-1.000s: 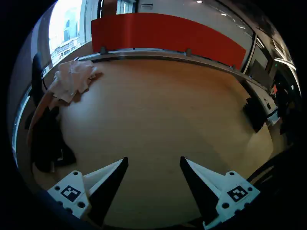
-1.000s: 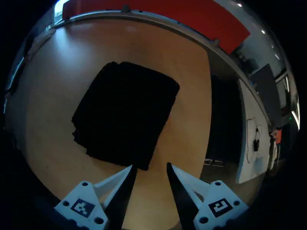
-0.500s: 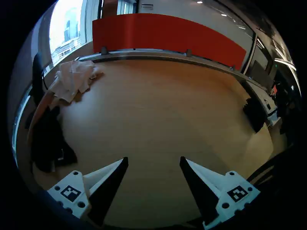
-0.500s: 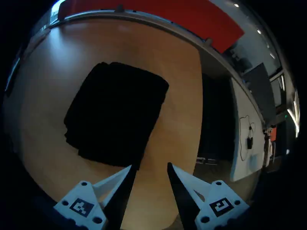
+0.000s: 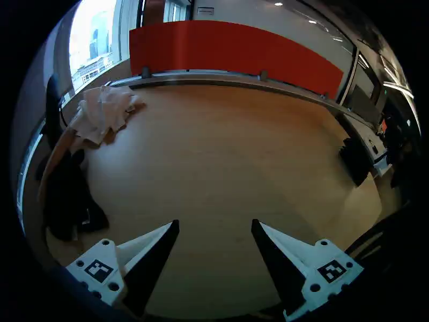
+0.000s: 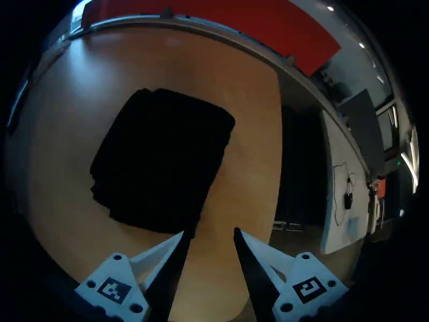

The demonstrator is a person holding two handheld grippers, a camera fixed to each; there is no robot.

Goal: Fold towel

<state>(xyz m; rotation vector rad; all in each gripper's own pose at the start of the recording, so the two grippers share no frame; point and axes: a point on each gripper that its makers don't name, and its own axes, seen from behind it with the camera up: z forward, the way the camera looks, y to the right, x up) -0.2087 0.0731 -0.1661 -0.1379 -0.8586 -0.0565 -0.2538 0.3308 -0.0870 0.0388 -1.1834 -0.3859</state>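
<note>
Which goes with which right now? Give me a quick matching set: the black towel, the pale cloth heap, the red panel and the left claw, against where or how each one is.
Things:
1. flat black rectangular towel
2. pale crumpled cloth heap
3. long red partition panel
4. left claw

Places or states:
A. upright behind the wooden table, along its far edge
B. open, nothing between its fingers
C. lying flat just ahead of the right claw
D. bunched at the table's far left corner in the left gripper view

Pairs: 1-C, 2-D, 3-A, 4-B.
</note>
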